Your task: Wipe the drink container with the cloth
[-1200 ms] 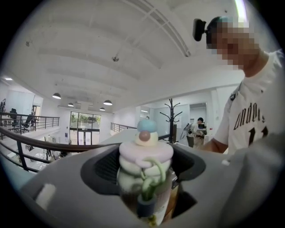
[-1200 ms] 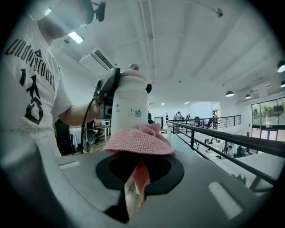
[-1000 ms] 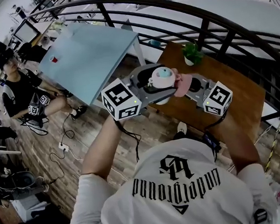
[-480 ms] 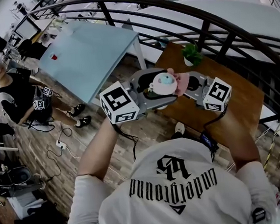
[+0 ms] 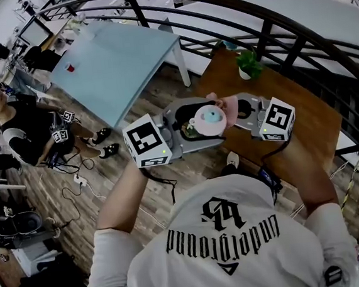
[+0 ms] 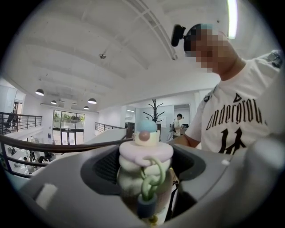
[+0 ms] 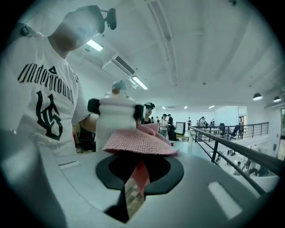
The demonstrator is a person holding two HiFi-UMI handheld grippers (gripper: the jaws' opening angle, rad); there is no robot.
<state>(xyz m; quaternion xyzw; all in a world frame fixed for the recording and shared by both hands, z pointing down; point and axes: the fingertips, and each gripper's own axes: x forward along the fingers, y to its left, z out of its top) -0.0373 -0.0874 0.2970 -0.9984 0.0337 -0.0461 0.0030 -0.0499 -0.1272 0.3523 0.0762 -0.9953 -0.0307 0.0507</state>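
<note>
Both grippers are held up in front of the person's chest, above the floor. My left gripper (image 5: 198, 124) is shut on the drink container (image 5: 207, 119), a small white bottle with a pale pink lid, a blue cap and a green loop. The left gripper view shows the container (image 6: 144, 162) upright between the jaws of the left gripper (image 6: 144, 187). My right gripper (image 5: 238, 110) is shut on a pink knitted cloth (image 5: 229, 106), and the cloth presses against the container's right side. In the right gripper view the cloth (image 7: 141, 143) drapes over the right gripper (image 7: 138, 178) and touches the container (image 7: 116, 122).
Ahead stands a brown wooden table (image 5: 303, 115) with a small potted plant (image 5: 248, 67). A light blue table (image 5: 115, 61) is at the left, and a black railing (image 5: 262, 21) curves behind both. A person (image 5: 20, 126) sits on the wooden floor at far left.
The pink cloth has slid a little along the container's right side, toward its top. Both grippers stay raised and close together, drifting slightly in view.
</note>
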